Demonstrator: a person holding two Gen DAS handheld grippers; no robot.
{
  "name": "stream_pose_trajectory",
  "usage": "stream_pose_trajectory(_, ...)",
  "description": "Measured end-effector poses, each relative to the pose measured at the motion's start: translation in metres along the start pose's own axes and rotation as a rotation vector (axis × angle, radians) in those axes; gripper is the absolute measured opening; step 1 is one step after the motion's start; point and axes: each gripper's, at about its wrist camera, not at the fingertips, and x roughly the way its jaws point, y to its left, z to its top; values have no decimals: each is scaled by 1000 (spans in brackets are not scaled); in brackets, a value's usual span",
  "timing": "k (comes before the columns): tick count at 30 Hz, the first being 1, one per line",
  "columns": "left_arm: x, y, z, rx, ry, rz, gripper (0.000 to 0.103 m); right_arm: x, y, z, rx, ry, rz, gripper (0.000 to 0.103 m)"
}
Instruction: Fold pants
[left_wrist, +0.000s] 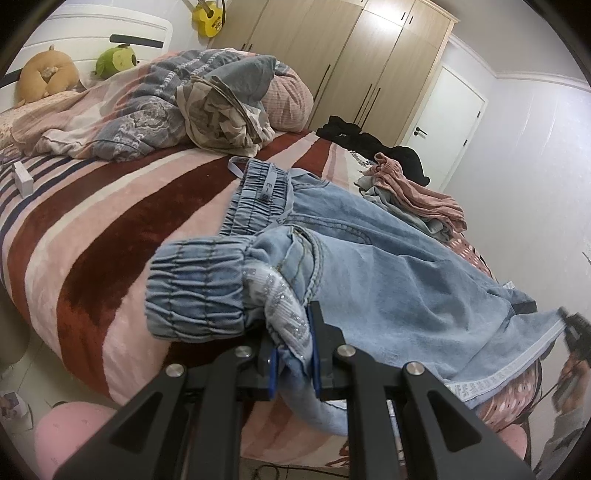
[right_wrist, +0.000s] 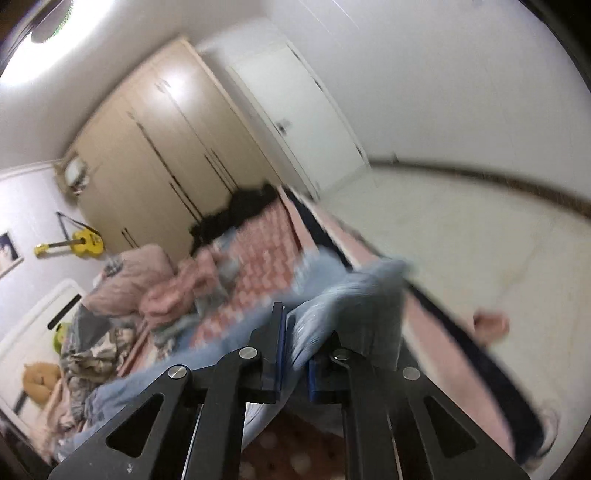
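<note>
Light blue denim pants lie across the bed's striped blanket, the elastic waistband farther in and a gathered cuff folded over toward me. My left gripper is shut on the sequinned leg cloth just behind that cuff. At the far right edge of the left wrist view my right gripper holds the pants' banded edge. The right wrist view is blurred, and there the right gripper is shut with denim bunched between its blue pads.
A crumpled quilt and two plush toys fill the head of the bed. Pink and grey clothes and black clothes lie beyond the pants. A wardrobe and door stand behind. A pink stool sits on the floor.
</note>
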Motion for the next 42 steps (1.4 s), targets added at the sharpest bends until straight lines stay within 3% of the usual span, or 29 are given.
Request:
stream_pose_trajectory(5,0,0,0,2,1,0,11,-44,11,-1,-64,-80,26,3)
stream_pose_trajectory(8,1,0,0,5,5,3,11,-49,-11,-24,-17,-11,-16,3)
stream_pose_trajectory(10,2,0,1,5,12,7,11,-44,-43,-53,40,95,-141,3)
stream_pose_trajectory(12,1,0,2,11,14,19,11,-46,-74,-75,98,173,-211,4)
stream_pose_trajectory(14,-1,-1,4,22,9,41,11,-49,-87,-80,142,191,-211,11)
stream_pose_trajectory(15,-2,-1,5,28,3,51,11,-51,-86,-77,140,182,-229,22)
stream_pose_trajectory(19,-8,3,11,6,-35,84,11,-58,-67,-41,-10,106,-378,41)
stream_pose_trajectory(21,-10,2,17,16,-52,117,11,-54,-59,-25,-62,91,-366,52)
stream_pose_trajectory(22,-10,2,18,18,-55,124,11,-42,-53,-14,-105,129,-349,62)
stream_pose_trajectory(24,-7,0,21,19,-54,129,11,-14,-47,-6,-218,242,-332,68)
stream_pose_trajectory(27,-3,-6,21,46,-34,116,11,35,-29,-6,-373,324,-341,68)
stream_pose_trajectory(33,-3,-7,22,41,-24,114,11,126,-20,-4,-442,403,-408,66)
stream_pose_trajectory(35,-2,-6,23,45,-21,119,11,147,-24,1,-445,411,-435,49)
stream_pose_trajectory(36,-1,-7,22,47,-21,121,11,154,-24,5,-442,406,-449,16)
stream_pose_trajectory(37,0,-8,22,51,-19,125,11,155,-26,8,-441,390,-460,5)
stream_pose_trajectory(42,5,-8,24,53,-19,129,11,148,8,43,-625,212,-560,4)
